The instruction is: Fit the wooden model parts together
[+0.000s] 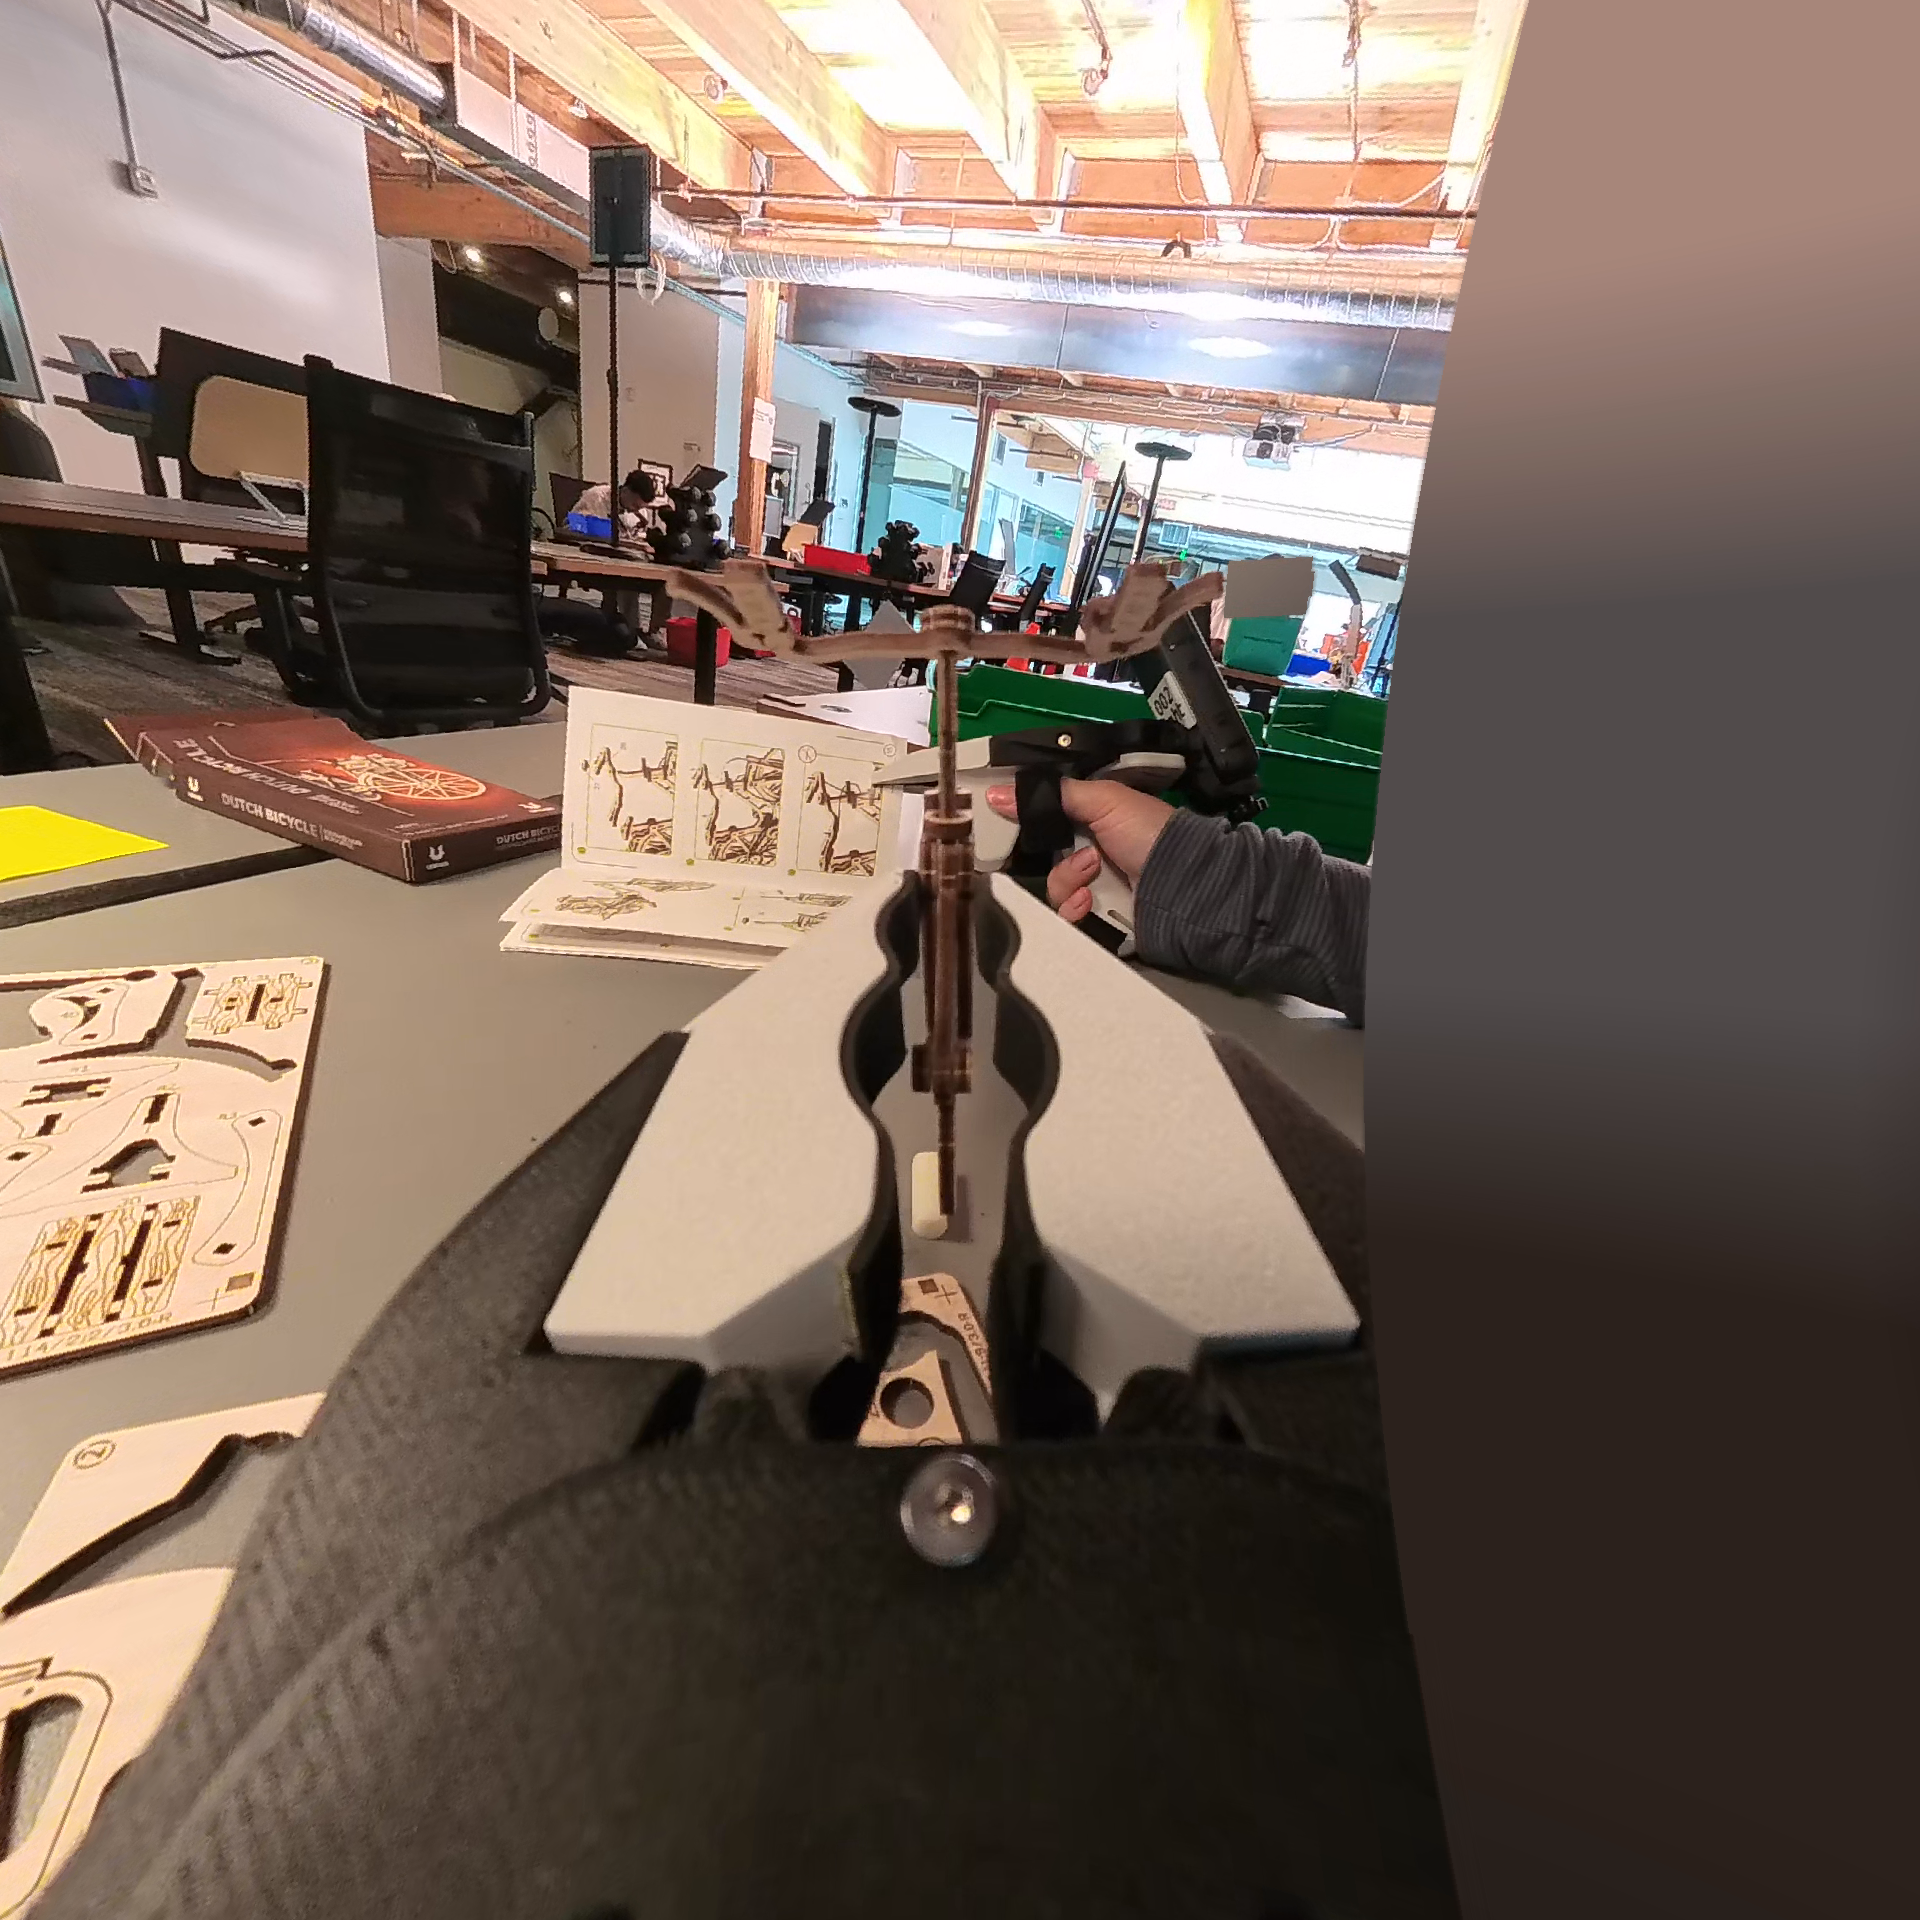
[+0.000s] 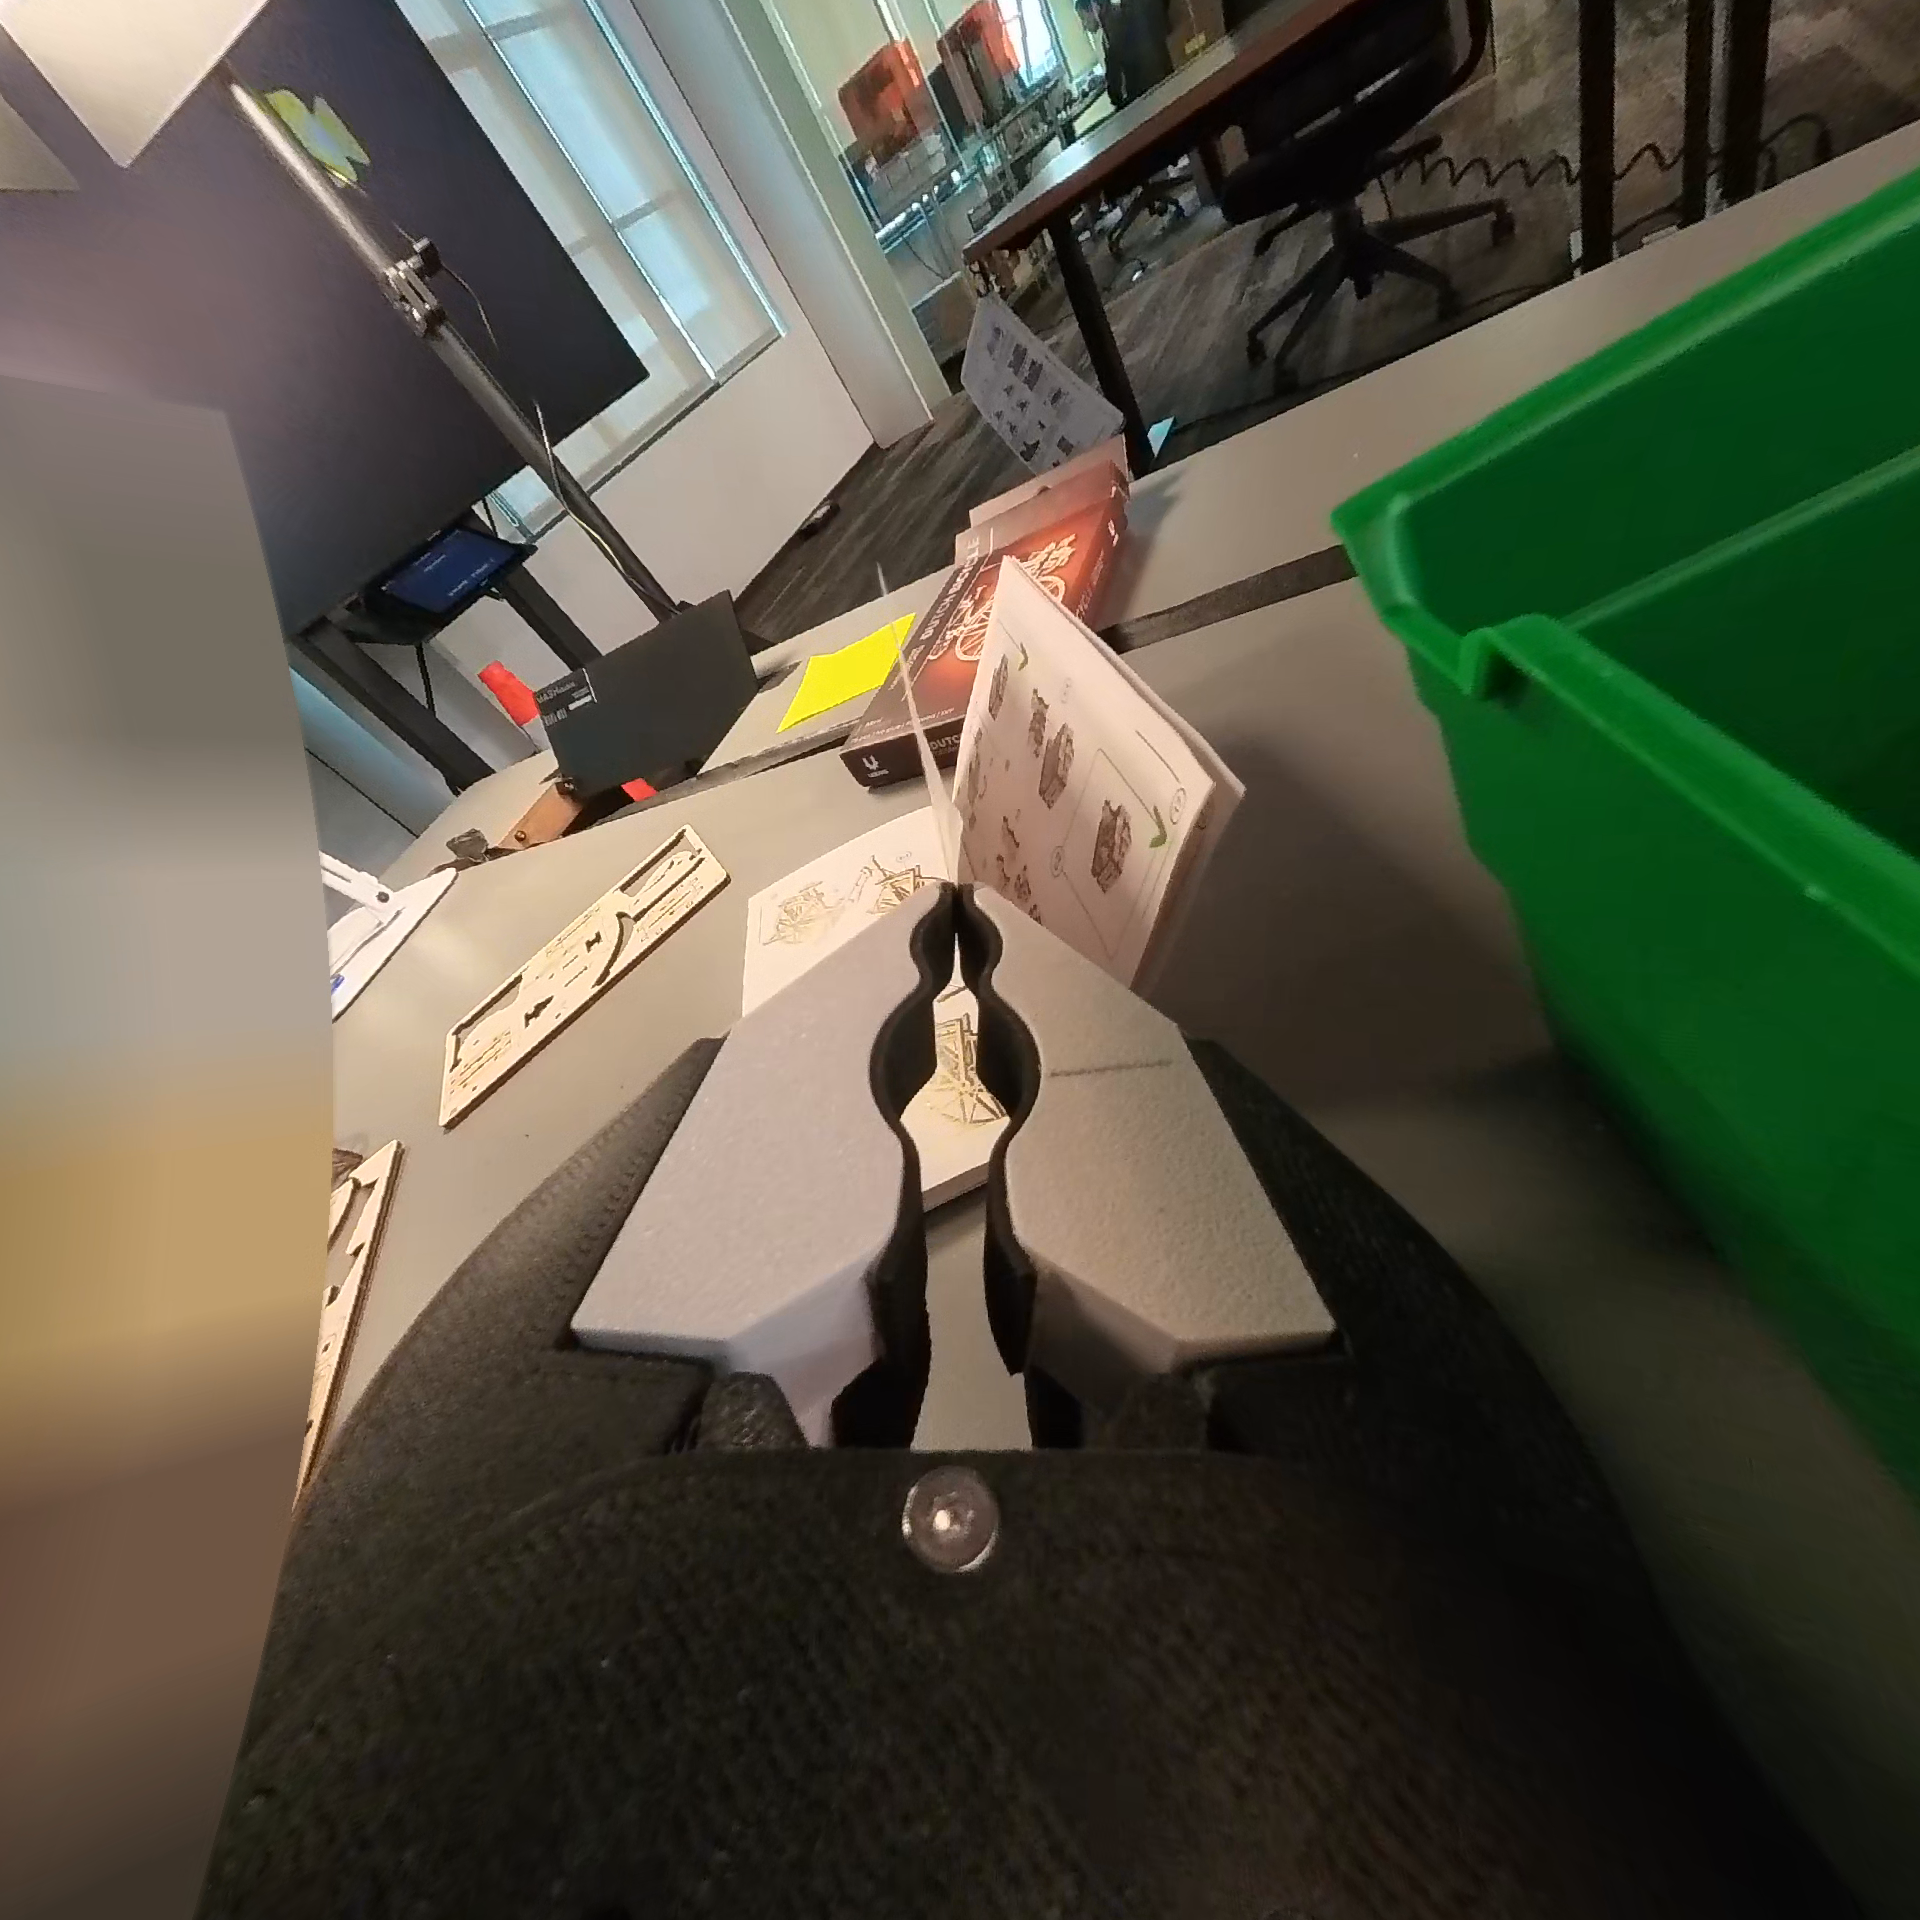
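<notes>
My left gripper (image 1: 948, 896) is shut on the stem of a dark wooden handlebar assembly (image 1: 943, 644) and holds it upright above the grey table (image 1: 468, 997). The curved bars spread left and right above the fingertips. My right gripper (image 2: 961, 914) is shut on a thin page (image 2: 925, 748) of the open instruction booklet (image 2: 1081, 790) and lifts it on edge. In the left wrist view the right gripper (image 1: 904, 774) shows behind the stem, held by a hand (image 1: 1101, 831), at the booklet (image 1: 727, 810).
Laser-cut wooden part sheets lie at the left (image 1: 135, 1143) (image 2: 582, 966), and another sheet (image 1: 935, 1340) lies under my left gripper. A brown kit box (image 1: 353, 790) and a yellow sheet (image 1: 62, 842) lie farther back. A green bin (image 2: 1662, 779) stands close on the right. My right fingertips sit around 25 cm from my left ones.
</notes>
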The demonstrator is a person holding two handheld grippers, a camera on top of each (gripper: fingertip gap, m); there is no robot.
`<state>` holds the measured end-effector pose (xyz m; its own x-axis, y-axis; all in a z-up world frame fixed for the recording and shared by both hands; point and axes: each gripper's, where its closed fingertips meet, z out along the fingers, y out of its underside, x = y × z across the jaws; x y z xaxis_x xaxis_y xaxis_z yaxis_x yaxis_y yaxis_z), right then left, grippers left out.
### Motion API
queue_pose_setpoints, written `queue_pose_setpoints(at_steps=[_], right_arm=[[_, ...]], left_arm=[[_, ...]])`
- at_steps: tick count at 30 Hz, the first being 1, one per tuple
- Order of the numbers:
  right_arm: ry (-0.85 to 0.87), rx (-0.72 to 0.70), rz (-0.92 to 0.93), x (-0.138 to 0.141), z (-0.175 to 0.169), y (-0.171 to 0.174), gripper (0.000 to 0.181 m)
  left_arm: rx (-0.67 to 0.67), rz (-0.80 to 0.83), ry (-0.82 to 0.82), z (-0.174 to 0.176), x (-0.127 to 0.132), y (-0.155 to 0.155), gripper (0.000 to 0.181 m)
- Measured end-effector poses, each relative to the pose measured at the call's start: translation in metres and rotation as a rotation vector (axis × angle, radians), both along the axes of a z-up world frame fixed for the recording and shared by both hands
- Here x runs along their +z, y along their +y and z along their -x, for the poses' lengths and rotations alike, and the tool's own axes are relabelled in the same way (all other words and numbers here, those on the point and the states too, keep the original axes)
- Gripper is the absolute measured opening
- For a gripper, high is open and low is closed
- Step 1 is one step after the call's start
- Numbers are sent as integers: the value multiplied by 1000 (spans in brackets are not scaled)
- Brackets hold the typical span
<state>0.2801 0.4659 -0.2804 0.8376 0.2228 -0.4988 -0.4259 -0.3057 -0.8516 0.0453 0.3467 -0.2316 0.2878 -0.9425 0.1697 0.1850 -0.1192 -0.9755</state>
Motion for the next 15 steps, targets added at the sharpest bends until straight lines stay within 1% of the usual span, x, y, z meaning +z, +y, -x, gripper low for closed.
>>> queue_pose_setpoints(at_steps=[1, 15], right_arm=[[0, 1, 0, 0, 0, 0, 0], [3, 10, -7, 1, 2, 0, 0]], left_arm=[[0, 0, 0, 0, 0, 0, 8], [-2, 3, -1, 0, 0, 0, 8]])
